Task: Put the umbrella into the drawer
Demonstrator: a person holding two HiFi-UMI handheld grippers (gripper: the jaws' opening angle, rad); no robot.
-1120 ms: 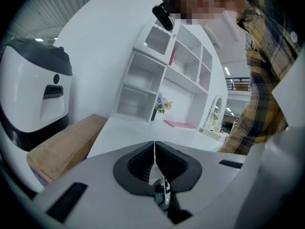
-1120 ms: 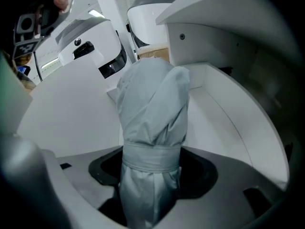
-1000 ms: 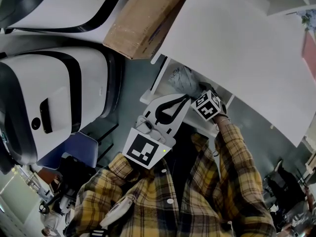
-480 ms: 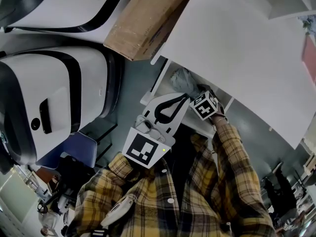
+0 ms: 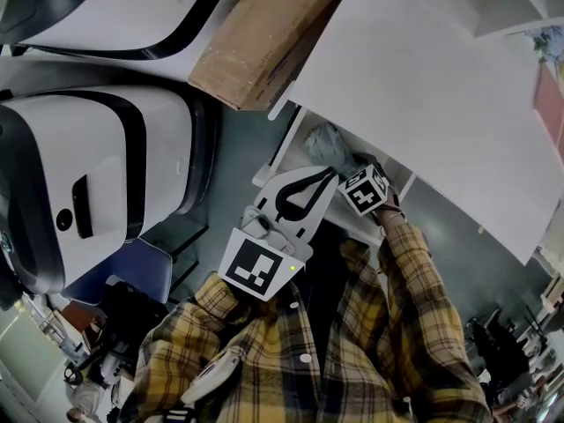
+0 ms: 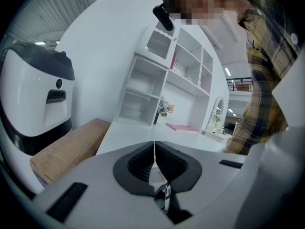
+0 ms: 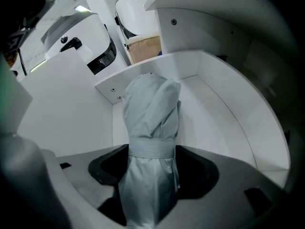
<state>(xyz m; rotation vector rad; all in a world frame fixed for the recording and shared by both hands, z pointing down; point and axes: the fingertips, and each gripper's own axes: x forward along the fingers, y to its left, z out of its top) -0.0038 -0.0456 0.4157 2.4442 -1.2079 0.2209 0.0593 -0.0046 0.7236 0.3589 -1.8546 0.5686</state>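
Under the white tabletop (image 5: 423, 86), centre frame, the right tool (image 7: 151, 152) grips a folded grey umbrella (image 7: 150, 104) reaching into the open drawer (image 7: 228, 113). Left tool (image 6: 154, 159) is clenched and empty. Next, probably: lower it, then release.

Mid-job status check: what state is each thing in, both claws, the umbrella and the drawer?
drawer: pulled open.
umbrella: folded, strap fastened round it, far end inside the drawer.
left claw: shut, empty.
right claw: shut on the umbrella.
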